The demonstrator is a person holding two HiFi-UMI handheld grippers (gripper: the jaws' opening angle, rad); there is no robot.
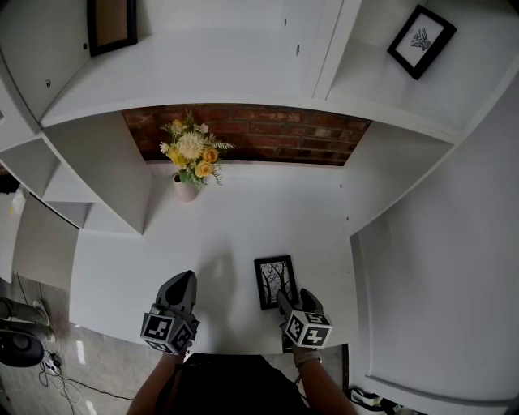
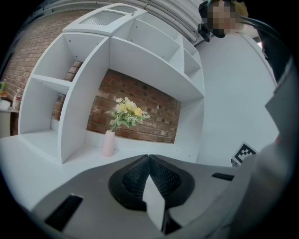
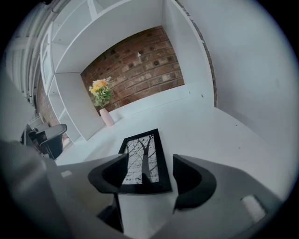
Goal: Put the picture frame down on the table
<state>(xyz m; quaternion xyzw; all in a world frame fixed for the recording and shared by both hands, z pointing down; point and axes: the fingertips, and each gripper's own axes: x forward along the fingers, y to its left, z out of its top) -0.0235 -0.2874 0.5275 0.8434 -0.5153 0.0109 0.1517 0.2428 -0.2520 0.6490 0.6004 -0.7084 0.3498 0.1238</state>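
Observation:
A small black picture frame (image 1: 276,280) with a tree print lies flat on the white table (image 1: 219,235), near its front edge and right of centre. My right gripper (image 1: 289,300) sits just behind the frame's near end. In the right gripper view the frame (image 3: 140,156) lies on the tabletop, and my right gripper (image 3: 149,163) is open, its jaws standing wide on either side of the frame's near end. My left gripper (image 1: 185,280) hovers over the table to the left of the frame. Seen in its own view, my left gripper (image 2: 148,158) is shut with nothing in it.
A pink vase of yellow and white flowers (image 1: 190,162) stands at the back against the brick wall (image 1: 268,134). White shelf partitions (image 1: 113,174) flank the desk. Two other frames (image 1: 112,24) (image 1: 420,40) sit on upper shelves. A chair (image 3: 50,139) is off to the left.

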